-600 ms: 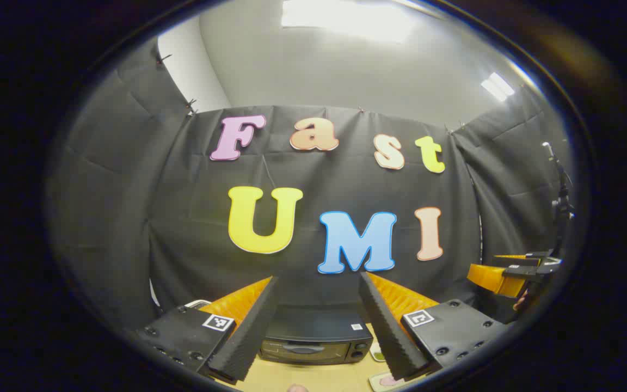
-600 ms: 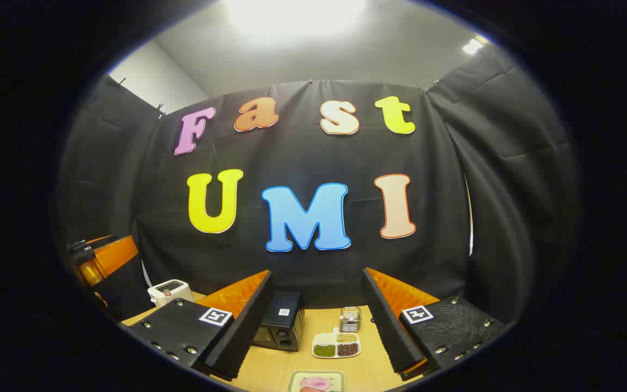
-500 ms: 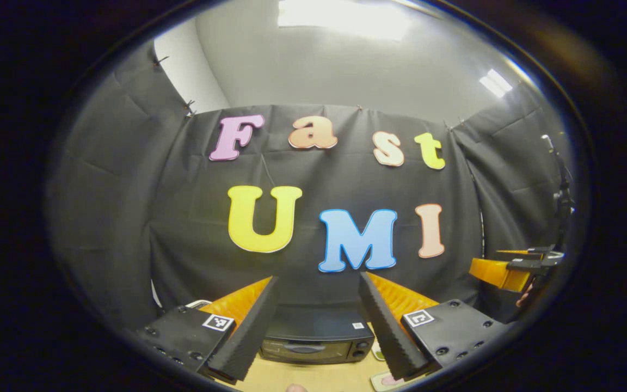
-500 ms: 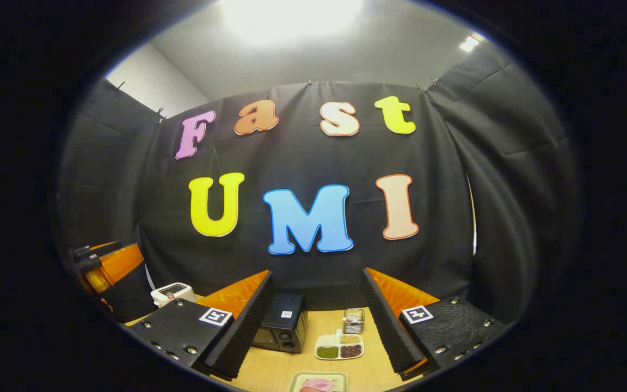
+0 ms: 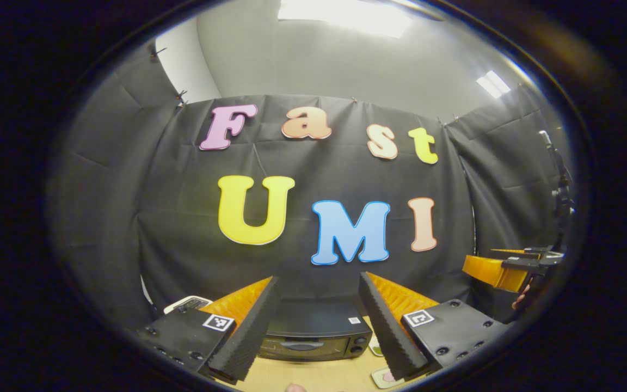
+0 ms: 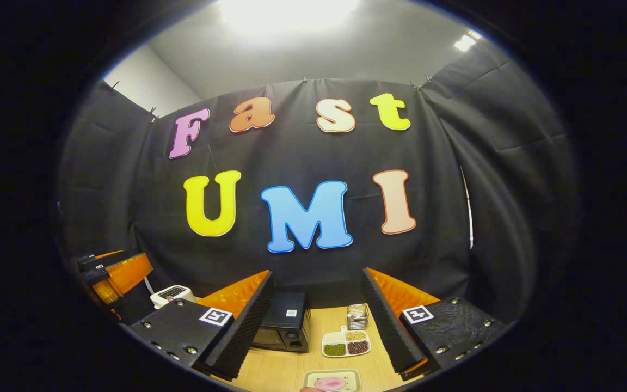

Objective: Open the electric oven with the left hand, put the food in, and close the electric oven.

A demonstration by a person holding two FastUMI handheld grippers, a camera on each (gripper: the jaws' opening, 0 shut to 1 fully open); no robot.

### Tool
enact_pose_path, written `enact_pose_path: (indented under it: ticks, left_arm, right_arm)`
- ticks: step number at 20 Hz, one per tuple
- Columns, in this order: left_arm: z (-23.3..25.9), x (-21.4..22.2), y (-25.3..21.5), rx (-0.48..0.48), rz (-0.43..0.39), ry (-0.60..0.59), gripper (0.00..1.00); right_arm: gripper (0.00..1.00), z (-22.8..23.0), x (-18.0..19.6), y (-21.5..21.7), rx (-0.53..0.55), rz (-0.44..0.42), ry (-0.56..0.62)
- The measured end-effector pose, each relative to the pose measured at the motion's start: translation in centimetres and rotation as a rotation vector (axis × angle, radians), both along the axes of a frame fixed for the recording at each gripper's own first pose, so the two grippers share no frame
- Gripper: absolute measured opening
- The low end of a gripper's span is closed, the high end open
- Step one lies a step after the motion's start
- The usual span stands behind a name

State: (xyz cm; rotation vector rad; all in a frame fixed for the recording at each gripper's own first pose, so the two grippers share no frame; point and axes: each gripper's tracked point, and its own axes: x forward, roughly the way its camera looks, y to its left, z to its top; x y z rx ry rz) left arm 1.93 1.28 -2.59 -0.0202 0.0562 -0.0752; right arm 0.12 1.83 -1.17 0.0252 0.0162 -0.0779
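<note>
The black electric oven (image 5: 313,333) stands on the wooden table straight ahead of my left gripper (image 5: 318,279), its door shut and its handle (image 5: 302,344) across the front. My left gripper is open and well above and short of the oven, holding nothing. The food, a pink piece on a small plate (image 6: 331,382), lies at the table's near edge below my right gripper (image 6: 317,274), which is open and empty. The oven (image 6: 286,324) sits left of centre in the right gripper view. Each gripper sees the other off to the side: right gripper (image 5: 501,270), left gripper (image 6: 118,272).
A divided white dish of beans (image 6: 346,345) and a small glass holder (image 6: 357,316) stand right of the oven. A white appliance (image 6: 169,294) sits at the table's far left. Black cloth walls close the booth behind and at both sides.
Both views have dipped slightly, so a little more of the table and oven shows. Both grippers stay open and empty.
</note>
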Motion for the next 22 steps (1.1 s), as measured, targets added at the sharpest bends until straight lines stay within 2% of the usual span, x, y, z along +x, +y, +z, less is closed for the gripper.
enact_pose_path:
  ticks: [1, 5, 11, 12, 15, 18, 22]
  left_arm:
    - [-0.6, 0.4, 0.2, -0.003, -0.008, 0.008, 0.97]
    - [-3.2, 2.1, 0.2, -0.023, -0.06, 0.056, 1.0]
    - [-12.0, 5.9, 0.0, 0.007, -0.034, 0.216, 1.0]
    - [-14.0, 6.7, -0.2, 0.015, -0.034, 0.251, 0.97]
    - [-19.7, 8.9, -0.5, 0.002, -0.028, 0.34, 1.0]
    - [-24.3, 10.9, -0.5, -0.02, -0.018, 0.412, 1.0]
    - [-29.2, 13.6, 0.6, 0.005, 0.012, 0.486, 0.98]
  right_arm:
    - [0.98, 0.0, 0.1, 0.0, 0.002, -0.018, -0.003]
    - [0.98, -0.3, 0.6, -0.1, 0.004, -0.073, -0.009]
    - [0.98, -1.2, 1.9, -0.6, -0.009, -0.034, 0.017]
    - [0.98, -1.5, 2.2, -0.7, -0.011, -0.027, 0.029]
    - [0.98, -2.8, 2.8, -1.1, -0.015, -0.012, 0.066]
    - [0.98, -3.6, 3.1, -1.6, -0.032, -0.019, 0.089]
    - [0.98, -4.3, 3.4, -2.5, -0.05, -0.048, 0.107]
